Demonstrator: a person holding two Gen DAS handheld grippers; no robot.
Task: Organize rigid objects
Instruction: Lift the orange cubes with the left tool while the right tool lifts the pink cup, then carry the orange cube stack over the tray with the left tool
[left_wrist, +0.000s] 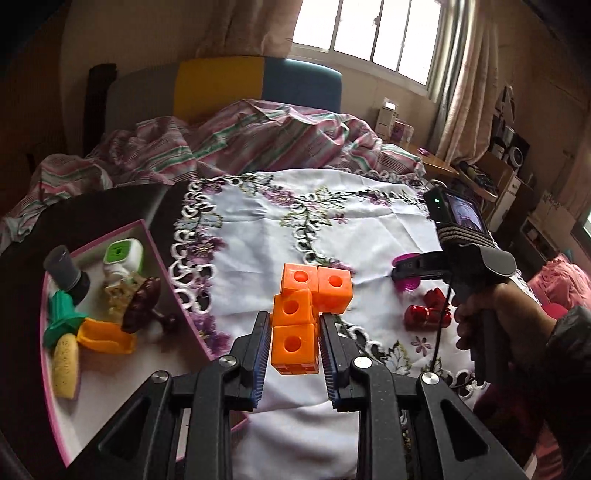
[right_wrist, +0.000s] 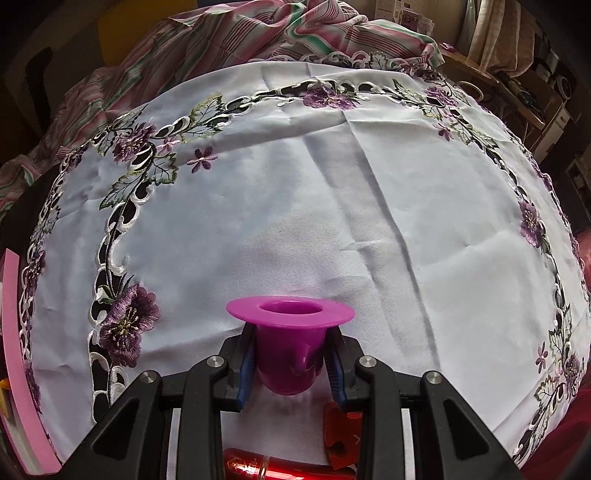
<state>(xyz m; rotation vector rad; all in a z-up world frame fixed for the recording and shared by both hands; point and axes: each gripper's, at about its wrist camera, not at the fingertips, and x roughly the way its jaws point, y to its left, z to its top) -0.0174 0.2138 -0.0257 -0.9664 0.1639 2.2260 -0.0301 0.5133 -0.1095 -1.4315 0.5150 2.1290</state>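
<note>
Both grippers are clamped on toys. Left gripper (left_wrist: 291, 343) grips the nearest cube of an orange block piece (left_wrist: 308, 306), four linked cubes with round holes, pads pressed on its two sides; the piece looks lifted clear of the cloth, though the angle makes that hard to confirm. Right gripper (right_wrist: 291, 363) pinches the body of a magenta cup (right_wrist: 288, 332) just under its wide flat brim, mouth facing away from the camera, over the cloth.

Largest in view is the white tablecloth (left_wrist: 295, 221), embroidered with purple flowers and cutwork, spread over a dark table. Behind it lies a striped pink and green blanket (left_wrist: 240, 140). At the table's left edge sits a pink-rimmed tray (left_wrist: 110, 230), holding a green and white toy (left_wrist: 123, 254), a dark grey cup (left_wrist: 64, 267), a green cone-shaped piece (left_wrist: 62, 317), an orange piece (left_wrist: 105, 336), a yellow banana-like toy (left_wrist: 66, 363) and a dark brown mushroom shape (left_wrist: 142, 304).

On the cloth near the right gripper lie a shiny red cylinder (left_wrist: 426, 317) and, just behind it, a smaller red piece (left_wrist: 436, 297)
</note>
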